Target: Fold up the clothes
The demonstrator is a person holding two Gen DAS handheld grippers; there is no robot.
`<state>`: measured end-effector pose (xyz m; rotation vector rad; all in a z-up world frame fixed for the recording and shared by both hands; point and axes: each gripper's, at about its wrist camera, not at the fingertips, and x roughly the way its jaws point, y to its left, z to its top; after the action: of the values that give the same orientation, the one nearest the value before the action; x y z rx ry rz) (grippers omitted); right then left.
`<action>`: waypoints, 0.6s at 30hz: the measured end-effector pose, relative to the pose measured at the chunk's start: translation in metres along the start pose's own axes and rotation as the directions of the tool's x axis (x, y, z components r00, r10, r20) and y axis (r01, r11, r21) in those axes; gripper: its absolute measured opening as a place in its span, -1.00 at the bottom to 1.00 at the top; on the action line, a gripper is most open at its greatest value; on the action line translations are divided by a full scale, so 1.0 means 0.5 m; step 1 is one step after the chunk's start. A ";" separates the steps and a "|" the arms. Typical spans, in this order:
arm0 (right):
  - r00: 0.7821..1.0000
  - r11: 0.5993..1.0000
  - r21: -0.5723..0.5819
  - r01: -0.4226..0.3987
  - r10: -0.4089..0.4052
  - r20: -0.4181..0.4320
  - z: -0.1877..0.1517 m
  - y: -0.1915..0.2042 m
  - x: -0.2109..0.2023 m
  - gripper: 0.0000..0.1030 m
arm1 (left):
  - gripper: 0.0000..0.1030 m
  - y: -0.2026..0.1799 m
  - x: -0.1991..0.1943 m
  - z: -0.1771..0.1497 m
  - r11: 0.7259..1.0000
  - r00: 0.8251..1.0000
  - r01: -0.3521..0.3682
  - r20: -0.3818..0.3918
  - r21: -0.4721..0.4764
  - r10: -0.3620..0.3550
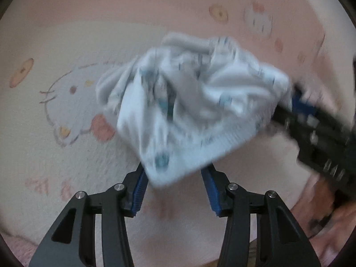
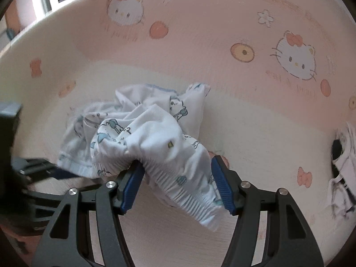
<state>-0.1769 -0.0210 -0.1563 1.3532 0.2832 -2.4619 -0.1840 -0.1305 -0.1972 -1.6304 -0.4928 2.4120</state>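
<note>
While crumpled, white garment (image 2: 153,142) on blanket (image 2: 222,17)

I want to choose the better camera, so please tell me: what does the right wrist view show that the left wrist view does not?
Only the right wrist view shows a second white garment with dark markings at the right edge, and the small white printed garment's gathered elastic band. Only the left wrist view shows the right gripper from outside, reaching the garment's far corner. Both show the small white printed garment crumpled on the pink cartoon-cat blanket, with its cloth between each camera's own open blue-padded fingers.
</note>
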 end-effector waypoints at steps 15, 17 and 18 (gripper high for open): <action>0.991 0.991 -0.024 -0.129 0.130 0.017 0.019 0.018 0.007 0.44 | -0.25 0.058 -0.053 0.029 0.933 0.940 0.296 0.236 -0.205 -0.247; 0.991 0.991 -0.013 -0.130 0.130 0.016 0.016 0.027 0.006 0.44 | -0.25 0.067 -0.063 0.031 0.922 0.928 0.332 0.247 -0.200 -0.280; 0.995 0.995 -0.020 -0.094 0.095 0.023 0.017 0.030 0.009 0.44 | -0.25 0.062 -0.066 0.031 0.921 0.925 0.340 0.248 -0.191 -0.290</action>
<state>-0.1803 -0.0386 -0.1557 1.2978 0.2312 -2.3896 -0.1850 -0.1727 -0.1751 -1.2465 -1.0248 2.3582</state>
